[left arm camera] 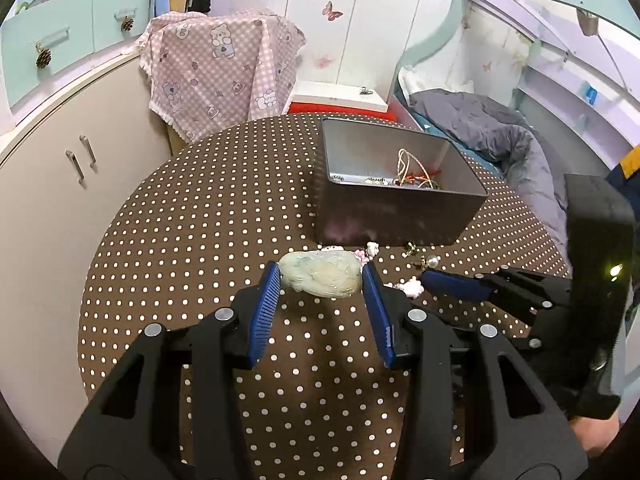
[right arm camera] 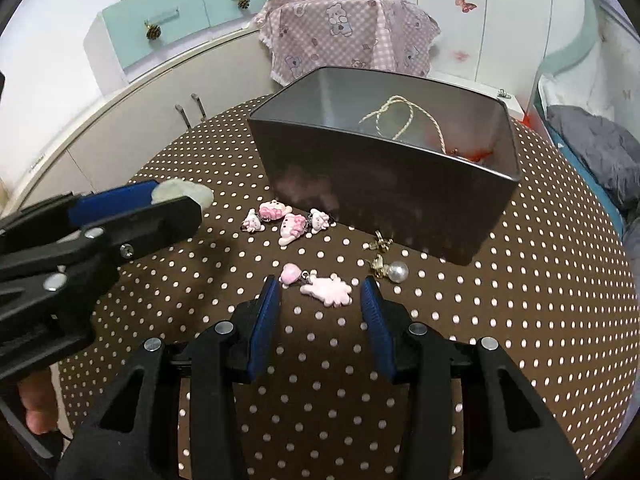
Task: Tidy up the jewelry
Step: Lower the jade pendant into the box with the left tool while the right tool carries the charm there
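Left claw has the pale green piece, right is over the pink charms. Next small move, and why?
Probably carry the left claw forward over the dark tin and release. Its pads already clamp the pale green piece clear of the dotted cloth, and the tin, open with cords inside, stands just beyond. The right claw is open, with the pink charm ungripped.

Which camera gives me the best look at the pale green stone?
Left wrist: the pale green stone sits whole between the left gripper jaws. The right wrist view shows only its edge behind that gripper.
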{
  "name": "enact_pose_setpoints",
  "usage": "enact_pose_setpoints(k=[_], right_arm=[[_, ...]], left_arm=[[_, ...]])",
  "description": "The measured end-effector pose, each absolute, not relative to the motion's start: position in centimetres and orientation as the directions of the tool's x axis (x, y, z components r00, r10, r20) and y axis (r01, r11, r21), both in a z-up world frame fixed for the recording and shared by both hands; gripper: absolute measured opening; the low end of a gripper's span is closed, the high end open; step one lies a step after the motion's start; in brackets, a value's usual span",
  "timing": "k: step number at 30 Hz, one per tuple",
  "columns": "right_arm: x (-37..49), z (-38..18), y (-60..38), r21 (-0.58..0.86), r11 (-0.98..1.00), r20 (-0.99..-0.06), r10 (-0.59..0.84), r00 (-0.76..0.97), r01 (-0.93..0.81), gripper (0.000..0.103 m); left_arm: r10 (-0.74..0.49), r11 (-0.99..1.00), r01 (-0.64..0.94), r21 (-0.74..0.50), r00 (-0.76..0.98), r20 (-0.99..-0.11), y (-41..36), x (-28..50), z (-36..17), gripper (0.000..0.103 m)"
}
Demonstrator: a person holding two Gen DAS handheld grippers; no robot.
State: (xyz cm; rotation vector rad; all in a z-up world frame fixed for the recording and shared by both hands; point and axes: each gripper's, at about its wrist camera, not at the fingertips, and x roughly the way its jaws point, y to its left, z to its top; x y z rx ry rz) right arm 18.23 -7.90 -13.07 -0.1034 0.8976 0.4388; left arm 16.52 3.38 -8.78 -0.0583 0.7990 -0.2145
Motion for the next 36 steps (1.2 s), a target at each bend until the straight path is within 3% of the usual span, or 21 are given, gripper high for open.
enact_pose_setpoints(k=[2,5,6,12,24,36], right_arm=[[18.2,-13.2,-7.6,0.054,0.907,-0.777,0.301,0.553,-0.417,0.037],[18.0,-13.3,-7.7,0.021,0.908,-0.775,0.279,0.568,-0.417,0.016],[18.1,-13.3,-7.8,0.032,0.908,-0.774,0.287,0.564,-0.419,0.015],[17.6,-12.3,-9.1,0.076,0.906,-0.749,0.327,0.577,-0.415,0.014],[18.2,-4.8,-14.1,0.156,0.910,-0.595,0.397,0.699,-0.384,0.014],[21.6,-6.0,-14.6,0.190,0.920,-0.620,0.383,0.685,-0.343,0.015]], left_arm=[[-0.220,0.975,0.171,-0.140,0.679,-0.701,3.3,16.6,-8.7,0.042],[-0.230,0.973,0.177,-0.148,0.683,-0.693,3.3,17.0,-8.3,0.042],[-0.237,0.971,0.182,-0.154,0.684,-0.690,3.2,17.1,-8.1,0.042],[-0.273,0.962,0.216,-0.169,0.695,-0.665,2.6,17.9,-6.7,0.042],[-0.288,0.956,0.254,-0.145,0.729,-0.621,1.1,21.0,-4.4,0.042],[-0.265,0.962,0.237,-0.133,0.706,-0.657,0.2,23.9,-6.5,0.042]])
